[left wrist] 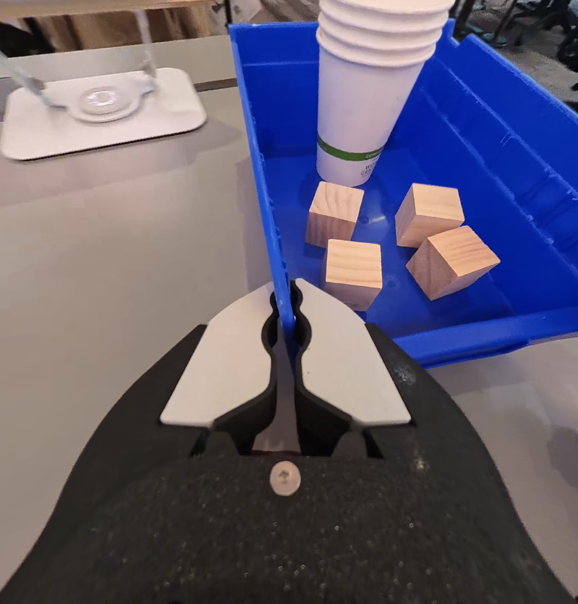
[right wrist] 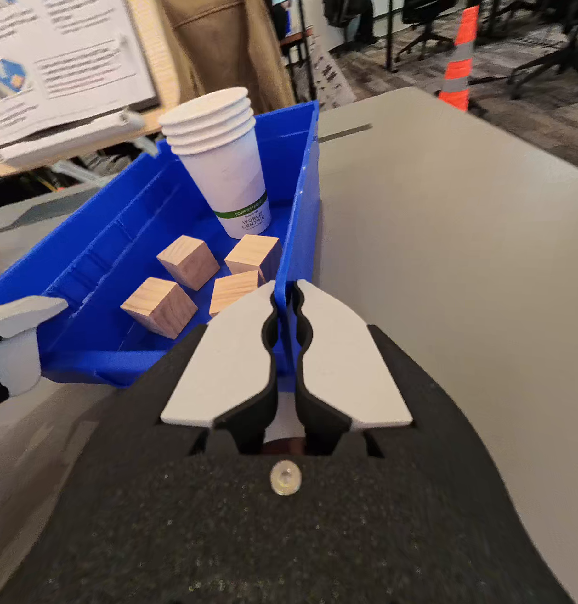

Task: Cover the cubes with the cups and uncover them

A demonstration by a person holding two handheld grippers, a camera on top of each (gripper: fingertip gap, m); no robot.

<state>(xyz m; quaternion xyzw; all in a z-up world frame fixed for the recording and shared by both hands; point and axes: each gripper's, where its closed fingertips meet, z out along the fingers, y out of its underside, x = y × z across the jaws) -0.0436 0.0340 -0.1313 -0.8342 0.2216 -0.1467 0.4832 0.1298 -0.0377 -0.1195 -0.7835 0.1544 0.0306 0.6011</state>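
Cubes of pale wood, four of them point(left wrist: 353, 271) point(right wrist: 160, 305), lie loose on the floor of a blue plastic bin point(left wrist: 510, 137) point(right wrist: 94, 248) on the grey worktop point(left wrist: 117, 261) point(right wrist: 444, 261), with a nested stack of white paper cups point(left wrist: 363, 98) point(right wrist: 222, 163) standing upright toward the bin's far end. Left gripper point(left wrist: 285, 291) has its jaws clamped narrow on the bin's left wall near the front corner; right gripper point(right wrist: 285, 289) pinches the opposite wall likewise. A white flat stand base point(left wrist: 101, 111) sits toward the worktop's far left edge
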